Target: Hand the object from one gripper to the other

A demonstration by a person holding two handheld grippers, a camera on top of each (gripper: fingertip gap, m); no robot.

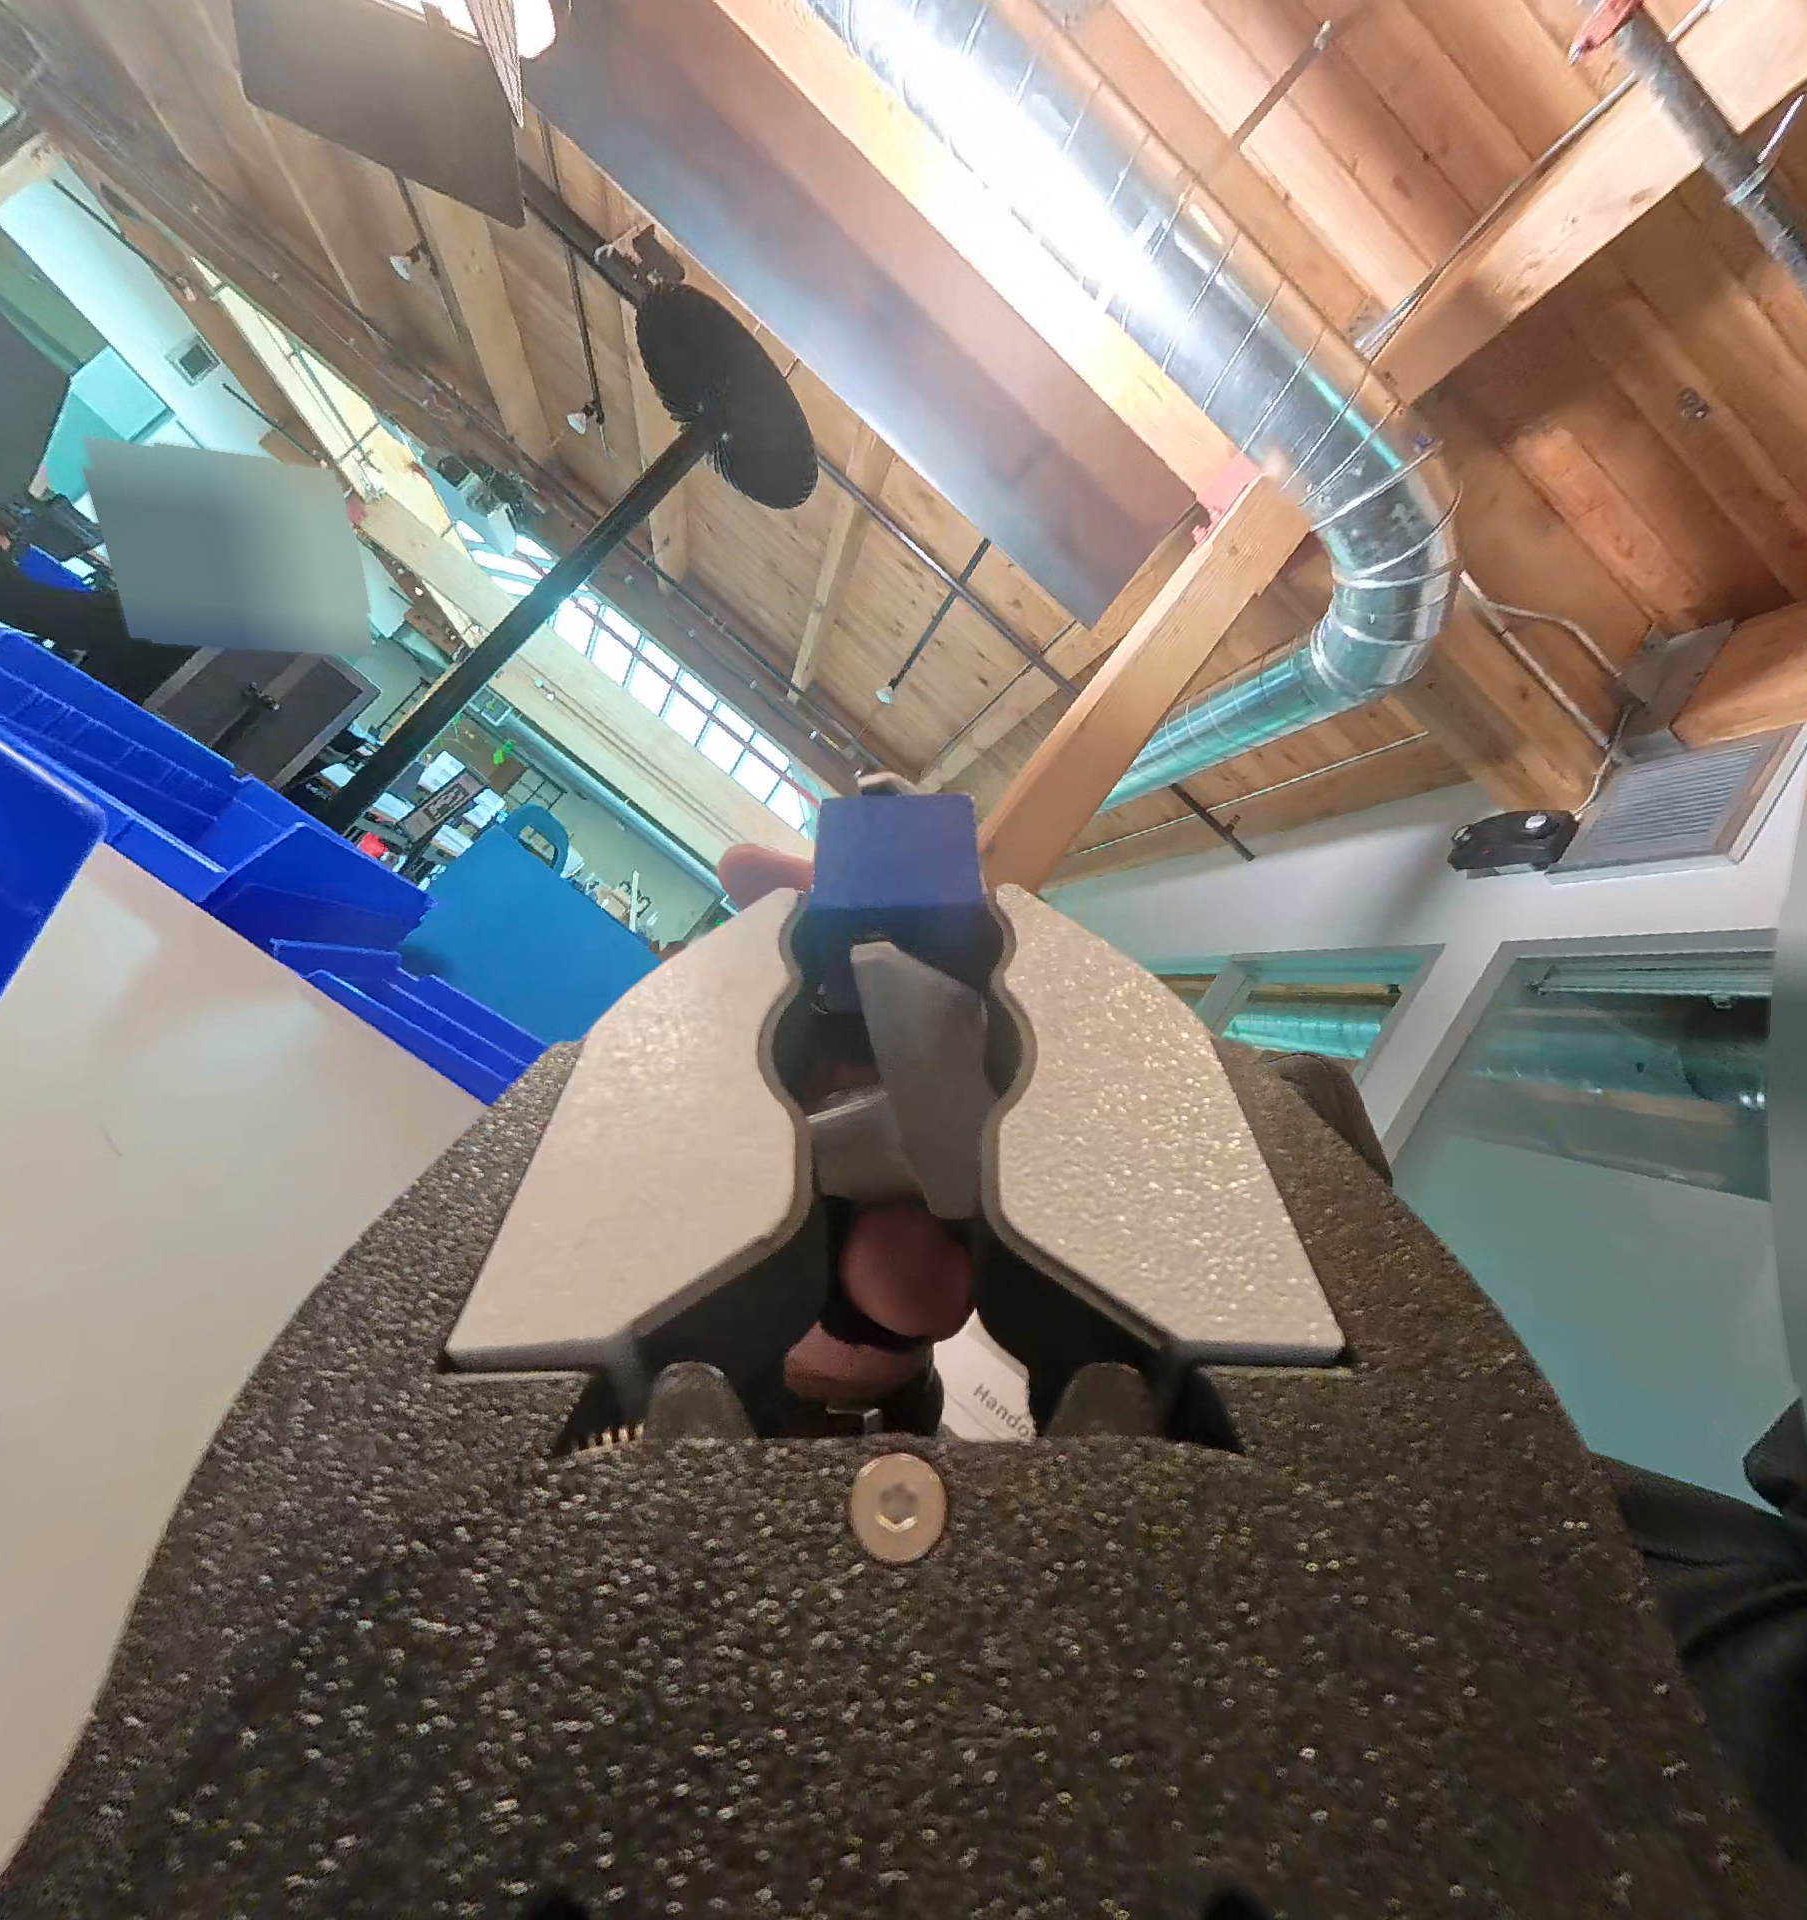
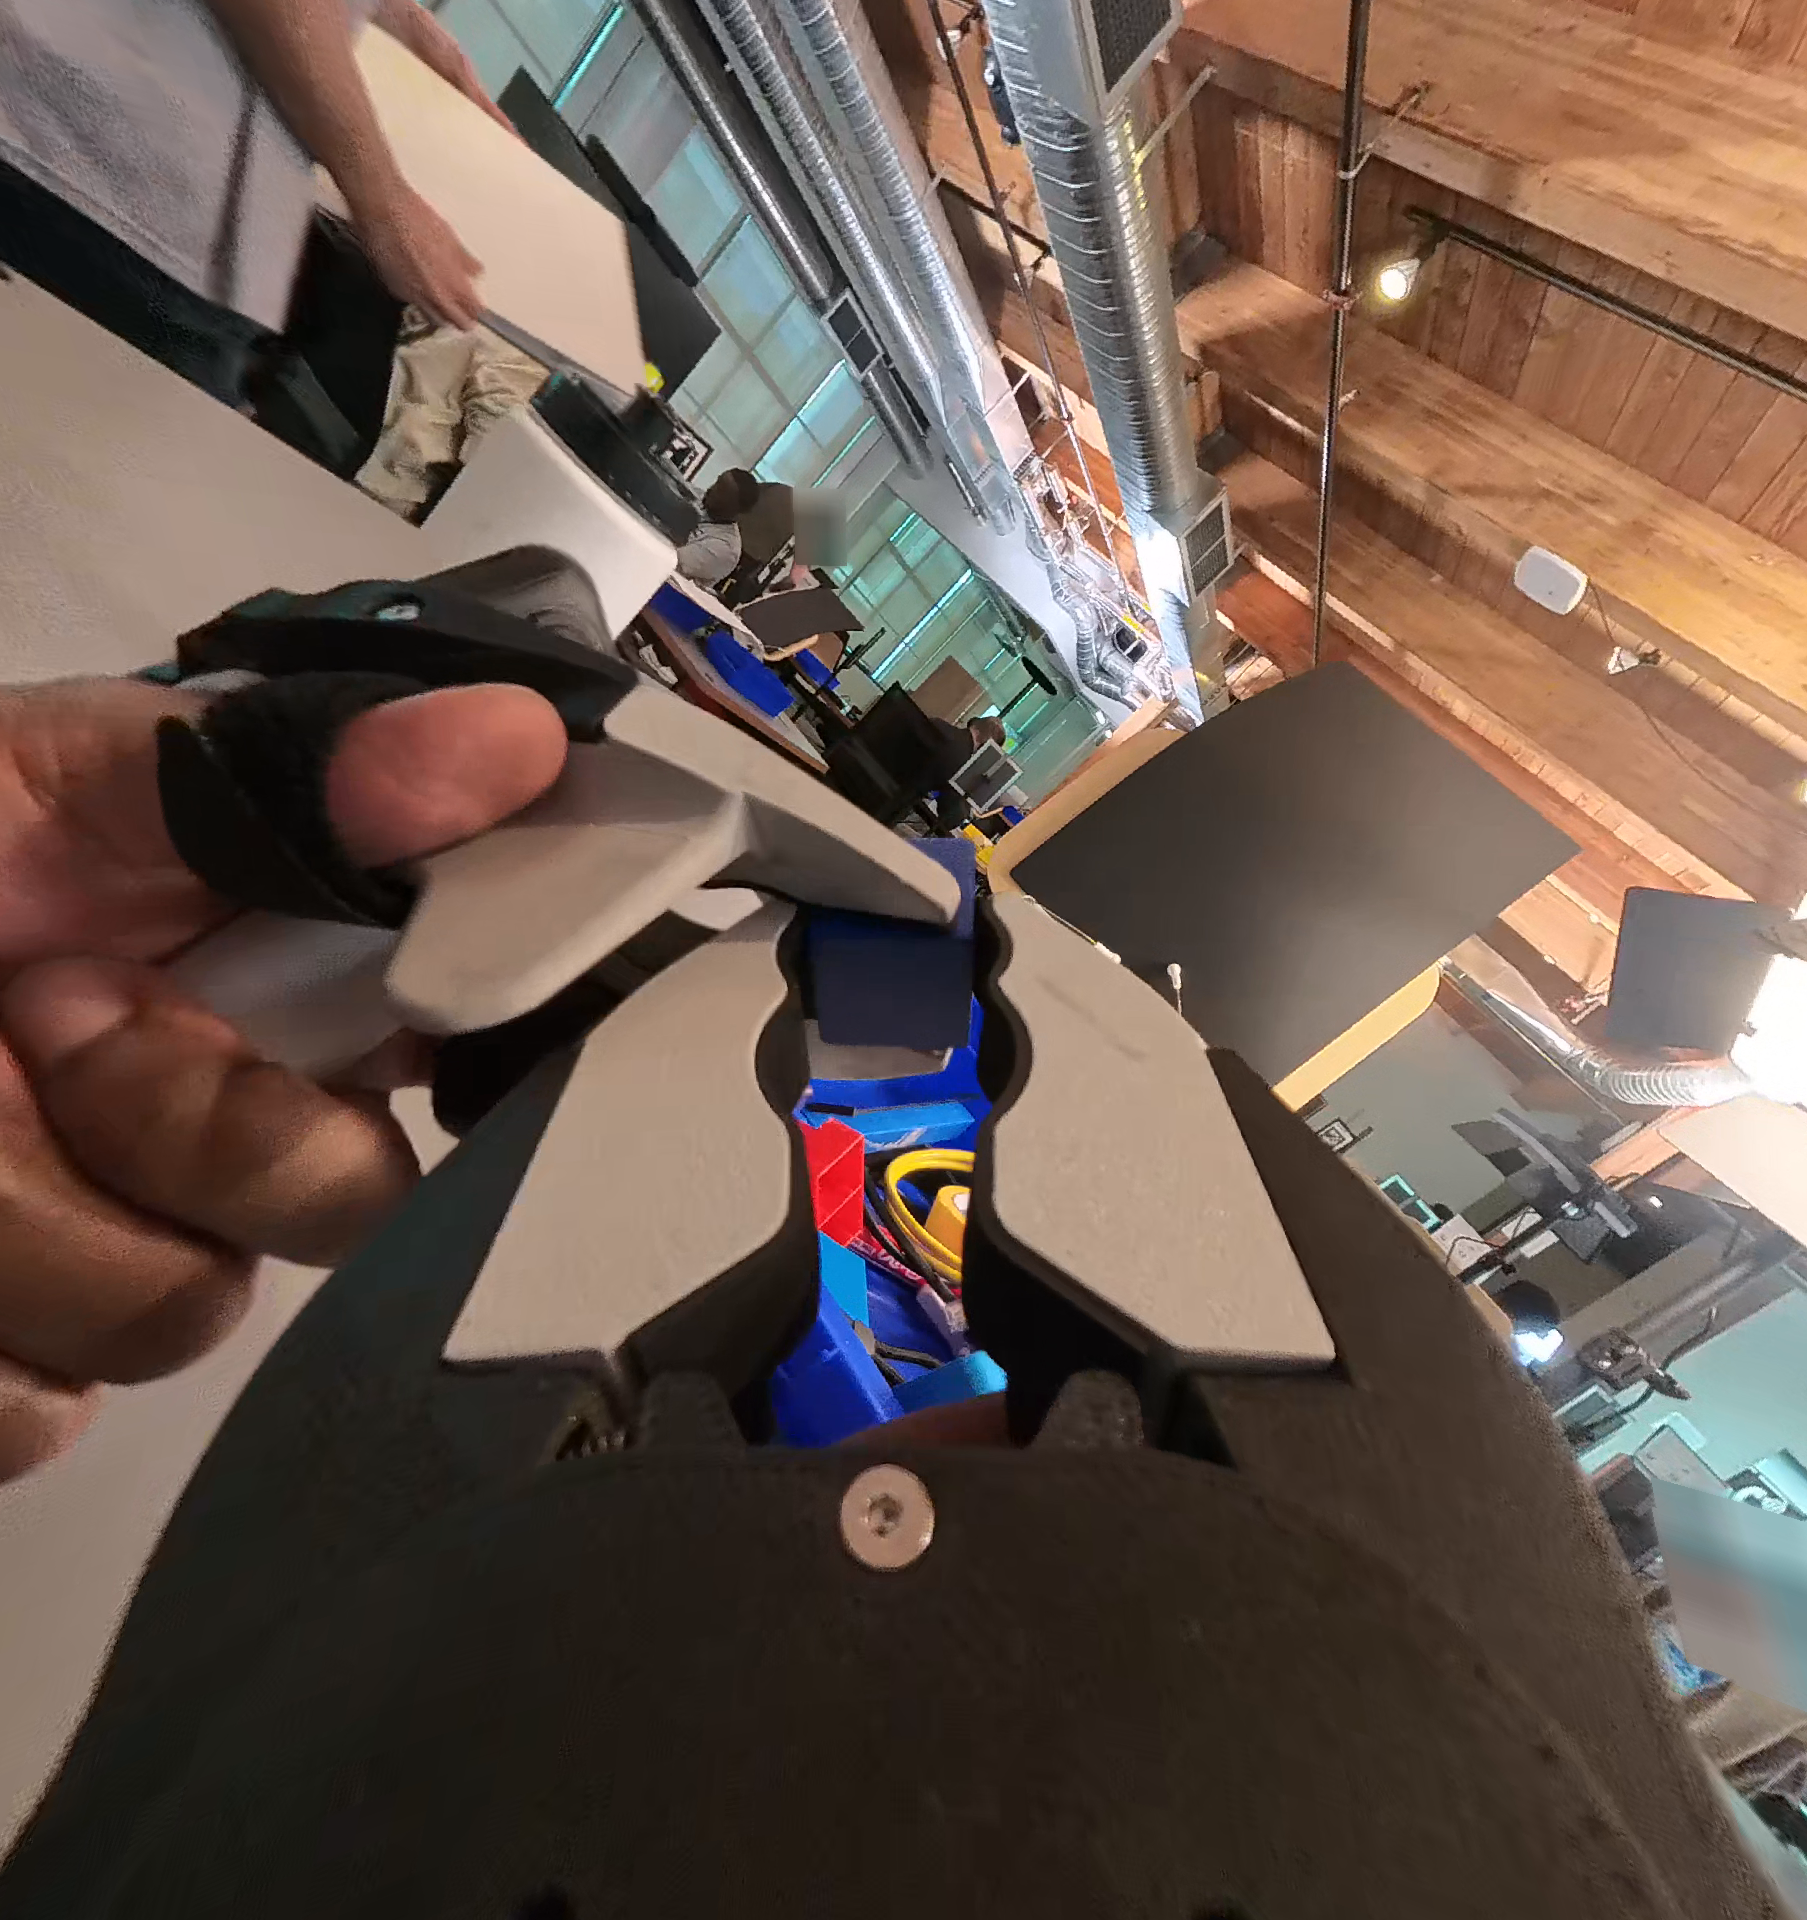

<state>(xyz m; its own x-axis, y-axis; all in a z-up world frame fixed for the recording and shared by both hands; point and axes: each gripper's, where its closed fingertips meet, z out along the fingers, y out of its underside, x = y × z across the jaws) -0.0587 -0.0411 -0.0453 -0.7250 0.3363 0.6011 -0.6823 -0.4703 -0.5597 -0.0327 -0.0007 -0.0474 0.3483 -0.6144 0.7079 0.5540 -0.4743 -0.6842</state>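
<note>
I have the blue block pinched at the tips of my left gripper, at about 12 o'clock from the silver screw on its body in the left wrist view. Its grey fingers are drawn in narrow and press the block's two side faces. The right gripper's fingers cross through the gap behind them, at about 6 o'clock from the block.

In the right wrist view the same block sits between the tips of my right gripper, whose jaws are also closed in to a narrow gap on it. The left gripper comes in from 9 o'clock, one flat finger lying across the block's upper face, with the person's hand behind it. So both tongs appear to hold the block at once, on crossed pairs of faces. Which one carries the load I cannot tell.

I judge the block to be light, stiff and hard-edged, probably plastic or painted wood, so it will not deform or break under a firm squeeze. Its smooth faces may slide against the hard finger pads, and a grip near a corner could let it twist. The best hold is square on two opposite flat faces, centred, deep enough that the pads cover most of each face.

Below, through the right jaws, a blue bin of mixed parts shows.
</note>
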